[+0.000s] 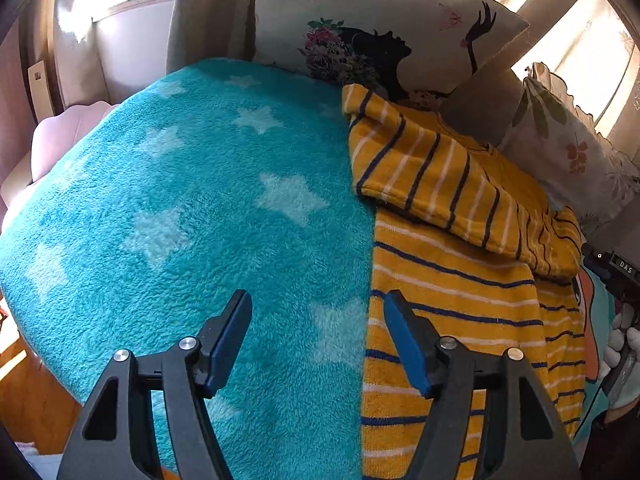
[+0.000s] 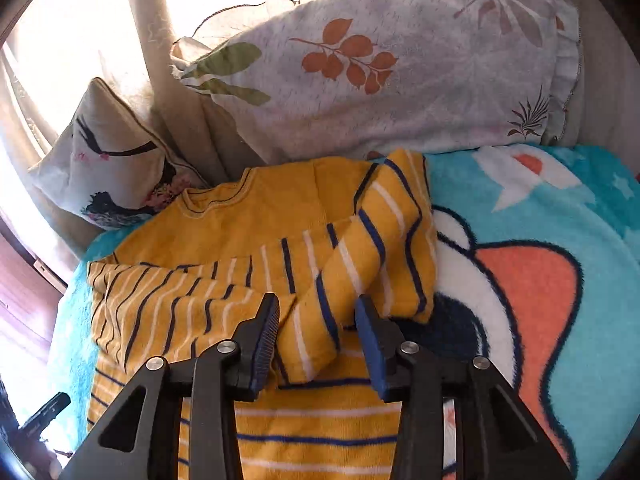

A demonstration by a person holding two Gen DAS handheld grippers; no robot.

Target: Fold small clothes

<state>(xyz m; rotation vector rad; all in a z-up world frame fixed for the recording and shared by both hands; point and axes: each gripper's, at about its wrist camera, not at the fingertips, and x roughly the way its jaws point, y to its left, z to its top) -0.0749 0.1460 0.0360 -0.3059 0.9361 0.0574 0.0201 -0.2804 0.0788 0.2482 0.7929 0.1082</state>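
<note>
Both tools look the same. The left gripper (image 1: 318,334) and the right gripper (image 2: 317,338) have black plastic arms with three-cornered holes, round shiny silver screws, and blue ridged pads inside the fingers (image 2: 266,342). A white glove (image 1: 618,344) covers one hand.

Free room and obstacles on the bed. Open passage: the wide bare stretch of the teal star blanket (image 1: 200,200), left of the yellow striped shirt (image 1: 448,280), and the cartoon-printed stretch (image 2: 540,280) to its right. Far side closed off by the silhouette cushion (image 1: 380,28), the leaf-print pillow (image 2: 380,72) and the curtain (image 2: 176,112) between them. The shirt's folded-in sleeves (image 2: 360,260) form a low ridge across its middle. Both grippers hang above the near edge, jaws parted, nothing between them.
</note>
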